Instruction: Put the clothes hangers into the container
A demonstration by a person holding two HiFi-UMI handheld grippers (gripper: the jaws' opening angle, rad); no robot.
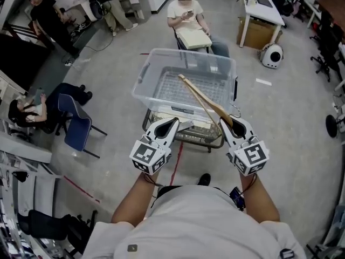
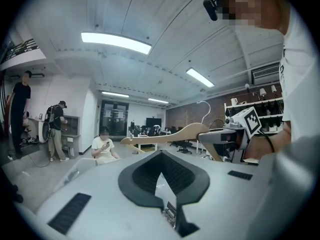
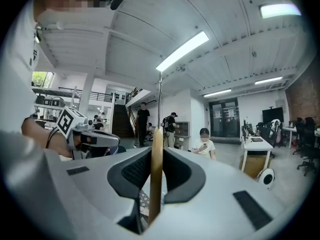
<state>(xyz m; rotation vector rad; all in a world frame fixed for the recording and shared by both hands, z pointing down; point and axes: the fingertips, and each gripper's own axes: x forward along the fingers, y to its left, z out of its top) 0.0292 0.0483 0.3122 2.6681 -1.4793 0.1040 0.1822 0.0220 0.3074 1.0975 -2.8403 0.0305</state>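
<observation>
A clear plastic container stands on a wire cart in front of me, with nothing lying in it that I can make out. A wooden clothes hanger with a metal hook slants over its right half. My right gripper is shut on the hanger's near end. In the right gripper view the hanger stands edge-on between the pads, at the right gripper. My left gripper hovers at the container's near rim, jaws together and holding nothing. The left gripper view shows the left gripper and, beyond it, the hanger.
The wire cart carries the container. A seated person is just behind it. A blue chair and another seated person are at the left. A desk with a cardboard box stands at the back right. Red tape marks the floor.
</observation>
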